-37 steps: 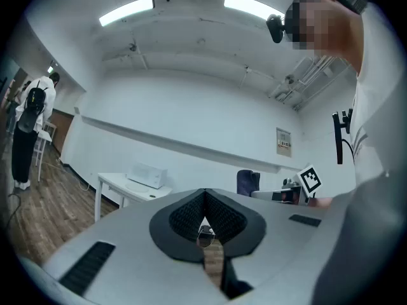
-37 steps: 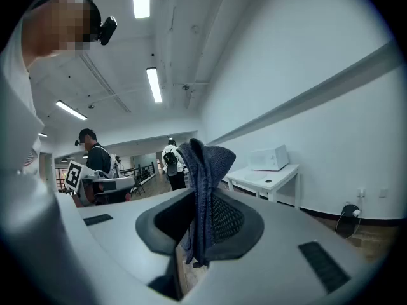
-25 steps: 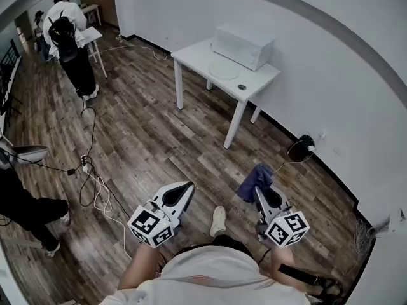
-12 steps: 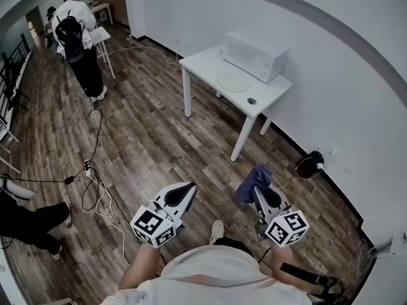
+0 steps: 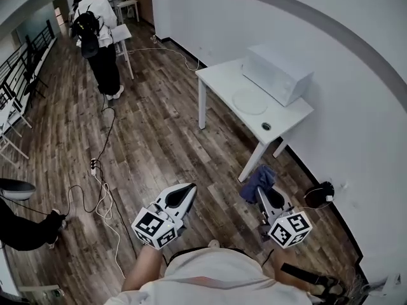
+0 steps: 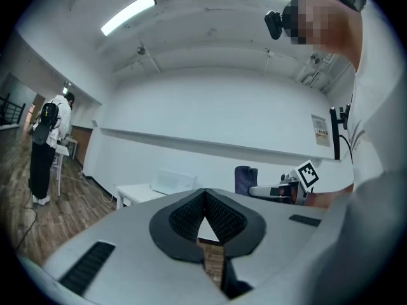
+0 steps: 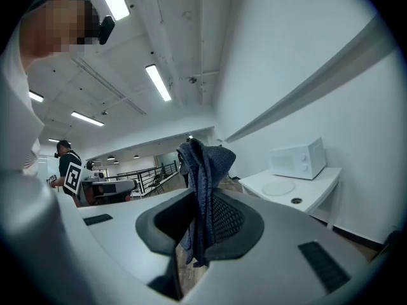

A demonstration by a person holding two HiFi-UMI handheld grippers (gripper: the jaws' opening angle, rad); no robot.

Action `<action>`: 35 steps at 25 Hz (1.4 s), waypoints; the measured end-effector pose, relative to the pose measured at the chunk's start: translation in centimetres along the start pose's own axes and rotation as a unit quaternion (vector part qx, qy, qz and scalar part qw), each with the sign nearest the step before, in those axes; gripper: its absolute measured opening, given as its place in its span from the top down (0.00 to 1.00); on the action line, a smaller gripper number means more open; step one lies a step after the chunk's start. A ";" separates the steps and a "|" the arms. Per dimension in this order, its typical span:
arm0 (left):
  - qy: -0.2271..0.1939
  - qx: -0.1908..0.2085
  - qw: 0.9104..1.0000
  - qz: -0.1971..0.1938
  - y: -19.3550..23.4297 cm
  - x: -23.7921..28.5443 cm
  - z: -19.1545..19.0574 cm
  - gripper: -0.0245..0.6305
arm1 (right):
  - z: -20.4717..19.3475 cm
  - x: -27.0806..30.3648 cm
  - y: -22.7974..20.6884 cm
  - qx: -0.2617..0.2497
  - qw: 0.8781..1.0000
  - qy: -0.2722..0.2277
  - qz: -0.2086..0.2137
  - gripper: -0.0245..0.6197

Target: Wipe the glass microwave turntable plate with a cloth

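The round glass turntable plate (image 5: pixel 250 101) lies on a white table (image 5: pixel 222 81) by the right wall, in front of a white microwave (image 5: pixel 276 72). A small ring (image 5: pixel 266 126) sits nearer on the same table. Both grippers are held well short of the table, above the wood floor. My right gripper (image 5: pixel 259 189) is shut on a blue cloth (image 5: pixel 257 180), which hangs bunched between its jaws (image 7: pixel 203 170); beyond it the plate (image 7: pixel 278 187) and microwave (image 7: pixel 297 159) show. My left gripper (image 5: pixel 189 187) is shut and holds nothing, jaws meeting at the tips (image 6: pixel 203 194).
A person with a backpack (image 5: pixel 98 30) stands by a small table (image 5: pixel 122 33) at the far left. Cables and a power strip (image 5: pixel 98 176) trail over the floor. A black object (image 5: pixel 320 194) lies by the wall. Someone's leg (image 5: pixel 25 229) shows at the left edge.
The table, microwave and plate have slid lower and to the right in the head view and look nearer. Both grippers keep the same pose, the cloth still held.
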State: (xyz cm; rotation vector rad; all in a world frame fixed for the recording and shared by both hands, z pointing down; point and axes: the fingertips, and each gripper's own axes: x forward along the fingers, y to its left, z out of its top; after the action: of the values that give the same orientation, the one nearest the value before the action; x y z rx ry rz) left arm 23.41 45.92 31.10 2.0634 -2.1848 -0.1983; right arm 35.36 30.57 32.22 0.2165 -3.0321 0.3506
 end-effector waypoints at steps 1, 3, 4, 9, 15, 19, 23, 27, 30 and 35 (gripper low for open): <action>0.001 -0.001 1.000 0.009 0.5 0.7 -0.2 0.95 | 0.0 0.7 -0.8 0.001 1.000 0.000 0.005 0.87; 0.002 -0.008 1.000 0.023 1.3 1.9 -0.6 0.95 | 0.2 1.7 -2.0 0.007 1.000 -0.006 0.016 0.87; 0.001 -0.012 1.000 0.029 1.6 2.3 -0.7 0.95 | 0.4 2.1 -2.4 0.009 1.000 -0.011 0.022 0.87; 0.002 -0.015 0.999 0.048 2.8 4.4 -1.1 0.95 | 0.1 3.9 -4.5 0.022 0.999 -0.011 0.037 0.87; 0.008 -0.019 0.999 0.036 4.4 7.8 -1.0 0.95 | -0.7 5.8 -6.5 0.029 0.999 0.004 0.031 0.87; 0.004 -0.018 1.000 0.020 6.3 10.3 -0.9 0.95 | -0.6 7.2 -8.0 0.026 1.000 0.004 0.016 0.87; 0.006 -0.022 1.000 0.001 8.7 13.5 -0.3 0.95 | -0.2 9.0 -10.3 0.029 0.999 0.006 -0.011 0.87; 0.015 -0.027 0.999 -0.020 12.3 16.2 0.2 0.95 | 0.4 12.5 -11.8 0.032 0.999 0.014 -0.037 0.87; 0.019 -0.033 0.999 -0.035 16.1 18.1 0.6 0.95 | 1.0 16.1 -12.6 0.033 0.998 0.015 -0.051 0.87; 0.025 -0.033 0.997 -0.059 23.4 20.8 2.2 0.95 | 2.4 22.8 -13.2 0.030 0.996 0.011 -0.085 0.87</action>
State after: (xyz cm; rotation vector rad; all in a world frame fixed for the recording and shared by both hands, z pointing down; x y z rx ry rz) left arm -1.18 26.50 33.32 2.1395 -2.0012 -0.2249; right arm 14.68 14.34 35.03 0.4676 -2.9566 0.4274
